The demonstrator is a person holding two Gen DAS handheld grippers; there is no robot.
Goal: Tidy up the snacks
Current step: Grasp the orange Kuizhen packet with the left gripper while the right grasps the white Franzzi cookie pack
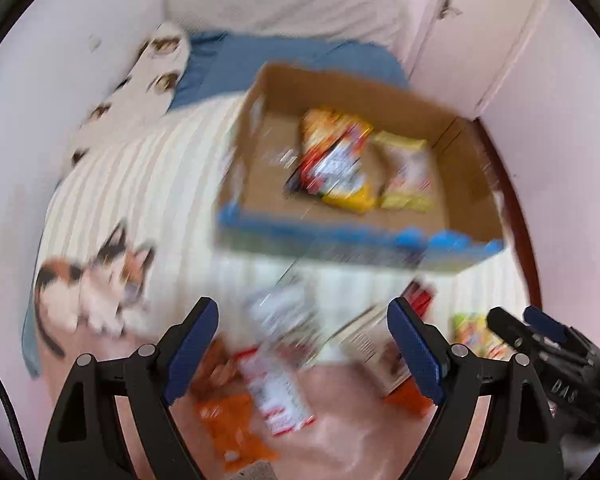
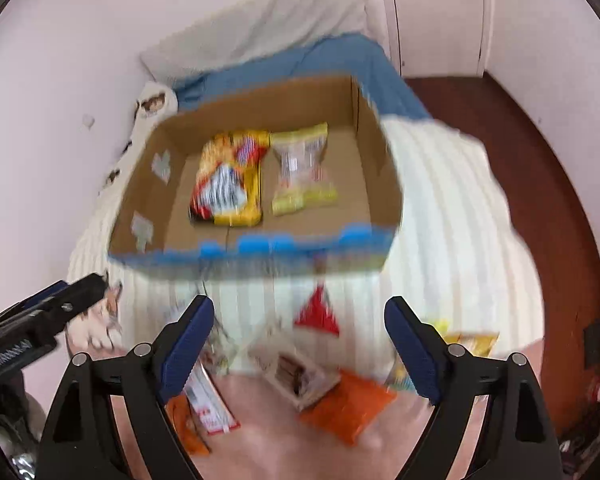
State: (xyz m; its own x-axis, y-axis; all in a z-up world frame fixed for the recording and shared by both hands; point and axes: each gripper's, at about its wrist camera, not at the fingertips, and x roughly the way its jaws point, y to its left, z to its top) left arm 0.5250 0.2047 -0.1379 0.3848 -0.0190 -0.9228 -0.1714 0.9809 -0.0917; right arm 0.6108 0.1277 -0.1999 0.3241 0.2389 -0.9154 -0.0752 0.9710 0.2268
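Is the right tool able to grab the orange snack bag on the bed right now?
Probably yes. The right tool is open and empty, and the orange snack bag lies just below it on the bed, with only a brown-and-white packet overlapping one corner.

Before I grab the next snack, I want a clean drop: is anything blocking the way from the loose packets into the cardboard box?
Nothing visible blocks it. The cardboard box is open-topped, with bare floor left of the two packets already inside. Only its near wall rises between the loose packets and the inside, so lift over it.

A bed (image 2: 452,200) with striped cream cover and blue sheet (image 2: 340,60) stands against pale pink walls (image 2: 60,60), beside dark wooden floor (image 2: 540,160).
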